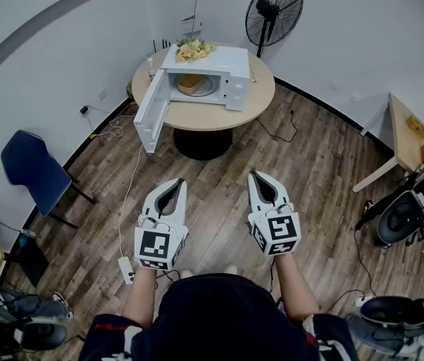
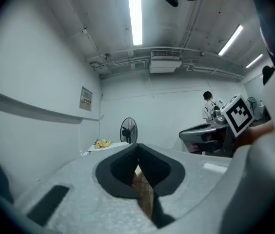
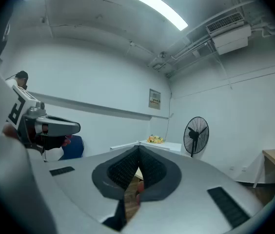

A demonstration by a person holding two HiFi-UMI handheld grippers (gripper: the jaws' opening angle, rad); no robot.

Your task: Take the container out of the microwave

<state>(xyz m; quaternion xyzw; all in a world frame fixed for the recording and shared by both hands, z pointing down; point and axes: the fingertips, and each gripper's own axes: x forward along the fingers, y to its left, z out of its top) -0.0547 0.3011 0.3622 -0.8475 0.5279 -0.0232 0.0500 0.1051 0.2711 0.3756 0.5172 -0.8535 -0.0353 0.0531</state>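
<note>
Round tan container (image 1: 191,83) sits inside white microwave (image 1: 234,66), door (image 1: 150,111) swung open, on round tabletop (image 1: 261,100). Left hand-held gripper (image 1: 173,183) and right hand-held gripper (image 1: 257,175): both pressed together, empty, level, well apart from the tabletop.

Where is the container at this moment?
In the head view, the container sits inside the open microwave on the round table, at top centre, right of its swung-out door.
</note>
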